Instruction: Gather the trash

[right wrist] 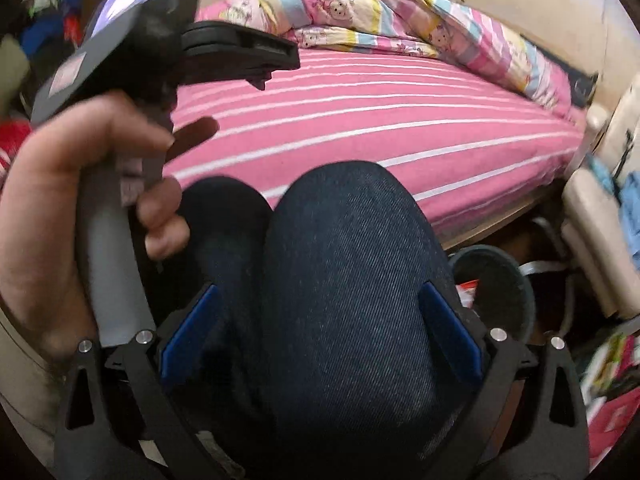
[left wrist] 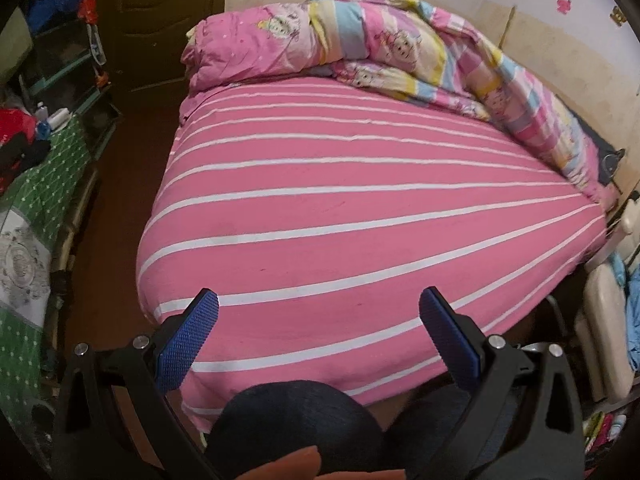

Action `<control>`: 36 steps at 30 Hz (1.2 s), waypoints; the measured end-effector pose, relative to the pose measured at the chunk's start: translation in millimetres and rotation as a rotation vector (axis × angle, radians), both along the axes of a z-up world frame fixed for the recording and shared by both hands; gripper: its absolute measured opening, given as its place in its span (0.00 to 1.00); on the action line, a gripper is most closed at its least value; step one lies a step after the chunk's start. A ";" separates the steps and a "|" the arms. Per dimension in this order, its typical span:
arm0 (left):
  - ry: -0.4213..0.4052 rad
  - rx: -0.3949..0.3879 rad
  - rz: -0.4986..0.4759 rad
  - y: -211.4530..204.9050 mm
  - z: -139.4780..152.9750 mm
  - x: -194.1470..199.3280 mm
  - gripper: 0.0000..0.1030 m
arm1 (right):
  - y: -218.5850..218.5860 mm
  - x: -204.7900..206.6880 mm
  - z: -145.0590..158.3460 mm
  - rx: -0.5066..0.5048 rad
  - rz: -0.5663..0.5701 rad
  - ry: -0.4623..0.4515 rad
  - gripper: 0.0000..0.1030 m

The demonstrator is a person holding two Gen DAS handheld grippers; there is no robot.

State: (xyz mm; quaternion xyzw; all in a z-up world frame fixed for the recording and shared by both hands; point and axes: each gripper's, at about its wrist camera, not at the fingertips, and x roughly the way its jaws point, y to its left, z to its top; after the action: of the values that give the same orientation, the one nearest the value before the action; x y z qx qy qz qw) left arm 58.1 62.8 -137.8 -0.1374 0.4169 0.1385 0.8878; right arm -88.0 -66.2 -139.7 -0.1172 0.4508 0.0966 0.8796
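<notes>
Beside the bed (left wrist: 340,208): left gripper (left wrist: 319,336), fingers apart and empty, aimed over the striped sheet; right gripper (right wrist: 320,332), fingers wide and empty, straddling a knee (right wrist: 352,280) without gripping, probably between pickups. Only the right view shows the left hand (right wrist: 80,208) and the bin (right wrist: 516,284), a red wrapper (right wrist: 468,294) at its rim.

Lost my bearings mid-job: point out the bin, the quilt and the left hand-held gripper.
bin (right wrist: 516,280): right wrist view, on its dark inner wall beside the knee.
quilt (left wrist: 400,48): left wrist view, on the bunched patterned fabric at the bed's far end.
left hand-held gripper (left wrist: 319,300): left wrist view, midway between its blue fingertips.
</notes>
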 end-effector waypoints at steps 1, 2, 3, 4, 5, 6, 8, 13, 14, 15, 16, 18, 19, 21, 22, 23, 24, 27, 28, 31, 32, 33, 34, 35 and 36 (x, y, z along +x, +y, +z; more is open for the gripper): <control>0.007 0.000 0.002 1.8 -3.3 1.4 0.95 | 2.6 0.3 -2.5 -0.022 0.001 0.000 0.95; 0.022 -0.012 0.006 4.8 -8.7 4.1 0.95 | 5.4 -1.3 -6.7 -0.065 0.001 -0.002 0.95; 0.035 -0.028 0.010 7.1 -12.7 6.1 0.95 | 9.1 -1.1 -10.0 -0.100 0.002 -0.002 0.95; 0.054 -0.056 0.011 9.7 -16.9 9.1 0.95 | 16.3 -0.2 -16.0 -0.172 -0.003 -0.004 0.95; 0.060 -0.078 0.010 11.5 -20.0 11.2 0.95 | 26.6 1.9 -26.0 -0.276 -0.005 0.001 0.95; 0.063 -0.080 0.011 11.5 -21.5 11.9 0.95 | 31.2 2.3 -32.3 -0.325 -0.005 0.001 0.95; 0.076 -0.070 0.007 9.4 -24.9 14.5 0.95 | 30.5 3.3 -38.5 -0.344 -0.017 -0.002 0.95; 0.094 -0.072 -0.014 4.3 -28.7 19.5 0.95 | 27.0 7.5 -39.4 -0.341 -0.031 0.008 0.95; 0.096 -0.077 -0.016 5.1 -29.1 20.9 0.95 | 26.6 10.0 -40.6 -0.341 -0.031 0.008 0.95; 0.095 -0.081 -0.017 5.8 -29.2 20.7 0.95 | 25.8 10.6 -41.8 -0.341 -0.031 0.008 0.95; 0.096 -0.089 -0.017 6.9 -30.0 21.4 0.95 | 25.3 13.7 -43.3 -0.340 -0.032 0.007 0.95; 0.099 -0.108 -0.018 9.6 -32.0 23.3 0.95 | 26.3 13.6 -41.8 -0.342 -0.030 0.008 0.95; 0.100 -0.114 -0.018 11.2 -32.6 24.5 0.95 | 26.1 13.9 -42.1 -0.342 -0.030 0.008 0.95; 0.101 -0.130 -0.016 13.4 -33.9 24.4 0.95 | 26.2 13.3 -42.5 -0.342 -0.031 0.008 0.95; 0.101 -0.134 -0.017 14.3 -33.9 24.6 0.95 | 26.1 13.6 -42.8 -0.342 -0.031 0.008 0.95; 0.100 -0.138 -0.018 15.5 -34.4 25.0 0.95 | 25.9 14.1 -43.2 -0.344 -0.032 0.008 0.95; 0.100 -0.140 -0.018 16.3 -34.4 25.4 0.95 | 26.6 13.2 -42.6 -0.343 -0.032 0.009 0.95; 0.100 -0.143 -0.019 16.8 -34.6 25.9 0.95 | 26.5 13.8 -44.0 -0.343 -0.031 0.009 0.95; 0.099 -0.144 -0.019 16.9 -34.6 25.9 0.95 | 28.2 13.3 -42.9 -0.343 -0.032 0.008 0.95; 0.098 -0.142 -0.019 16.5 -34.5 26.6 0.95 | 29.6 13.2 -42.9 -0.343 -0.033 0.009 0.95; 0.098 -0.139 -0.021 16.3 -34.4 26.9 0.95 | 29.4 13.4 -43.3 -0.343 -0.033 0.008 0.95; 0.096 -0.137 -0.022 16.2 -34.0 26.8 0.95 | 30.0 13.5 -42.6 -0.343 -0.033 0.009 0.95; 0.096 -0.131 -0.022 15.7 -33.7 27.0 0.95 | 30.1 13.5 -42.8 -0.343 -0.033 0.009 0.95; 0.097 -0.129 -0.022 15.1 -33.4 27.3 0.95 | 29.9 13.7 -43.2 -0.343 -0.032 0.008 0.95; 0.097 -0.128 -0.020 14.7 -33.3 27.1 0.95 | 29.6 14.0 -43.5 -0.343 -0.032 0.008 0.95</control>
State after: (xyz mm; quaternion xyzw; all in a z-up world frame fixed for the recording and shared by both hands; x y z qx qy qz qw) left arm 85.2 77.5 -171.1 -0.1825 0.4689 0.1091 0.8573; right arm -73.9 -36.6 -183.2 -0.2580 0.4662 0.0046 0.8462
